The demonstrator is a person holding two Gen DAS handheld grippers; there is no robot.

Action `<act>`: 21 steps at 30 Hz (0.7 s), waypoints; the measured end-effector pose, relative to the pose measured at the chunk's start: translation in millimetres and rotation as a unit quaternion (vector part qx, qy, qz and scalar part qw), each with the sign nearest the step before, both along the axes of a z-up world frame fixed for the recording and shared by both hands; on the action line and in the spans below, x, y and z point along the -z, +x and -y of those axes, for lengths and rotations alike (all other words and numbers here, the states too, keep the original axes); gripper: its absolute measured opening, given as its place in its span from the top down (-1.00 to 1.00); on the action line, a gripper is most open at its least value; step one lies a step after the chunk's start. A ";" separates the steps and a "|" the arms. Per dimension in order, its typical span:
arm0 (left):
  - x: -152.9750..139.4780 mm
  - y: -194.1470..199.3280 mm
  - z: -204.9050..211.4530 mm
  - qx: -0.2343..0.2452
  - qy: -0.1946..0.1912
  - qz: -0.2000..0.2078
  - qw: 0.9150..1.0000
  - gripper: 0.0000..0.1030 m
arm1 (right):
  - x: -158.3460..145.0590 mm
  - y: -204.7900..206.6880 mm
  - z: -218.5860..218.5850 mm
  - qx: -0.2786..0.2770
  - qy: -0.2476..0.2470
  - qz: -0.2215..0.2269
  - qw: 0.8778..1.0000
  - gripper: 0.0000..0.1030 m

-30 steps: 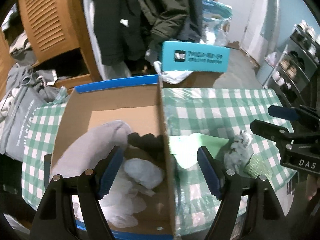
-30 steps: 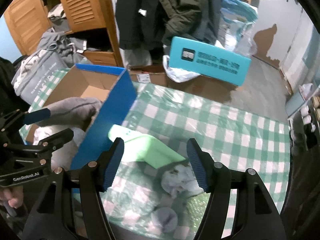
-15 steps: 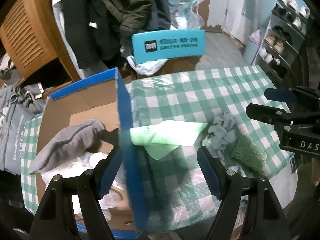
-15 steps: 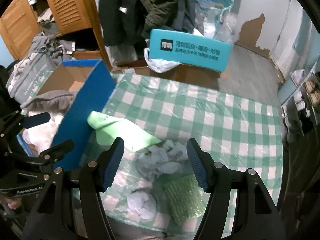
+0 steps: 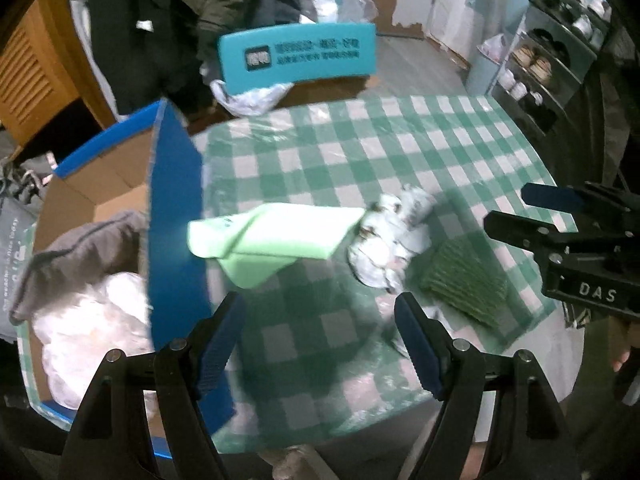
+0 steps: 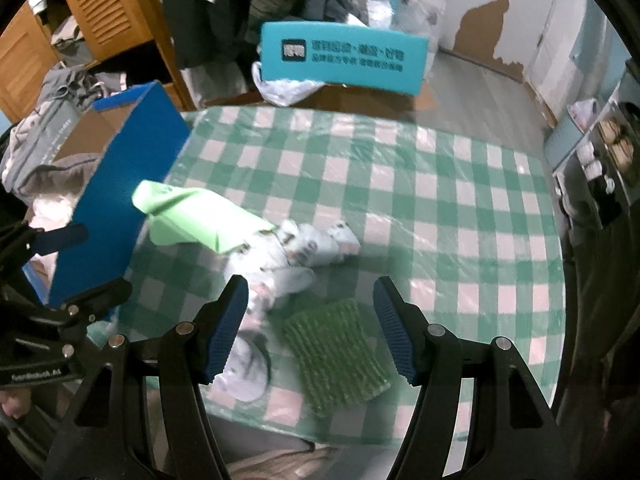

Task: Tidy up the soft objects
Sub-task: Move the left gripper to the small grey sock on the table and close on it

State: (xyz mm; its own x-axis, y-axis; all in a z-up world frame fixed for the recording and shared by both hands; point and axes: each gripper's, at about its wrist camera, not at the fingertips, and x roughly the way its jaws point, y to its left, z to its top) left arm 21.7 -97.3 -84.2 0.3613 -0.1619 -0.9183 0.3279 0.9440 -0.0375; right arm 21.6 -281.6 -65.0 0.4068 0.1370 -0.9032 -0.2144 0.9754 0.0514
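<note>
Sorting looks partway done: grey cloth [image 5: 84,240] and white wadding already lie in the blue-walled cardboard box [image 5: 174,220] at the table's left edge. Light green folded cloth [image 6: 192,218], crumpled pale sock [image 6: 296,250] and ribbed green pad [image 6: 336,356] wait toward the near edge. Left gripper [image 5: 316,340] and right gripper [image 6: 310,328] hang spread, empty; next comes a soft pinch.

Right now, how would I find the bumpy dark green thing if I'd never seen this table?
Start at the green-checked tablecloth and go to its near edge. There, right of the crumpled white patterned cloth, lies the dark green knitted square. It is ribbed and flat, unlike the smooth pale green cloth by the blue box.
</note>
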 end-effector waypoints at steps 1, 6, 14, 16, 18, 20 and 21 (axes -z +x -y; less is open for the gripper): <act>3.5 -2.8 5.6 0.005 -0.002 -0.007 1.000 -0.52 | 3.3 -1.3 4.1 0.004 0.002 -0.005 1.000 -0.28; 14.6 -11.6 22.4 0.021 -0.005 -0.026 0.999 -0.53 | 17.5 -7.7 19.9 0.021 0.004 -0.023 1.000 -0.28; 28.8 -20.9 43.1 0.032 -0.019 -0.050 0.998 -0.58 | 38.7 -18.3 35.3 0.029 0.000 -0.049 0.998 -0.28; 32.0 -23.8 48.1 0.037 -0.022 -0.055 0.998 -0.58 | 42.6 -20.4 40.6 0.037 -0.001 -0.054 0.998 -0.28; 36.4 -25.7 53.5 0.043 -0.019 -0.057 0.997 -0.58 | 43.5 -21.6 44.7 0.041 -0.003 -0.055 0.998 -0.28; 42.3 -25.8 57.7 0.046 -0.016 -0.062 0.997 -0.60 | 43.4 -22.6 47.5 0.045 -0.002 -0.054 0.998 -0.28; 45.6 -25.4 59.4 0.047 -0.016 -0.067 0.997 -0.61 | 43.4 -23.0 48.3 0.046 -0.001 -0.054 0.997 -0.28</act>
